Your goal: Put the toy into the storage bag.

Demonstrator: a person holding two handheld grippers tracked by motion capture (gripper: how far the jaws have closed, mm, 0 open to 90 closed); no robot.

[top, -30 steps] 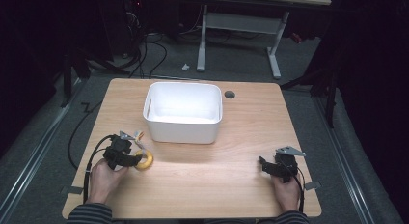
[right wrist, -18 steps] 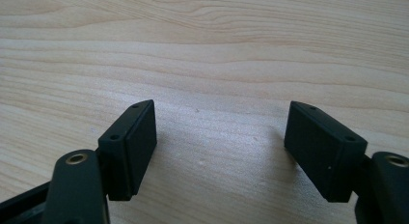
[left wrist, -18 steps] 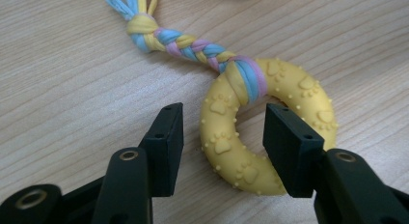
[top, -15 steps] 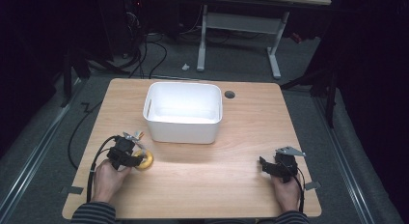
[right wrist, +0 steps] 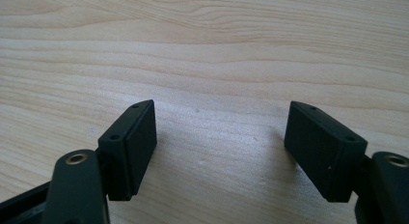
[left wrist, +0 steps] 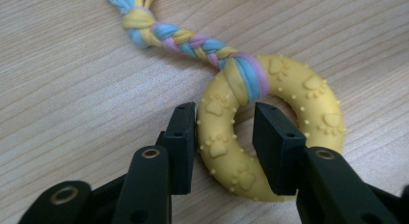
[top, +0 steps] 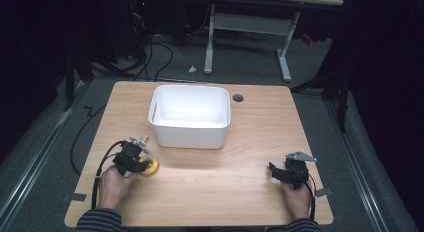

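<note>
- Grasping is the step in hand: the left claw straddles the near wall of a yellow rubber ring toy with raised paw prints, one jaw outside the ring and the other in its hole.
- Its jaws have just been closing on that wall; the outer pad looks to touch the rubber, while a thin gap may remain at the inner pad, though the angle makes that hard to judge.
- The ring lies flat on the light wooden tabletop, at its front left, just beside the front left corner of the white plastic bin.
- A braided rope tail of blue, pink and yellow cloth is knotted round the ring's far side and trails away across the wood.
- The right claw rests low over bare wood at the front right, jaws wide apart with nothing between them.
- Next, I judge, the left claw needs to finish its squeeze until both pads bite, then lift straight up so the rope tail clears the tabletop; the bin just beside it seems the likely place to carry the toy.
</note>
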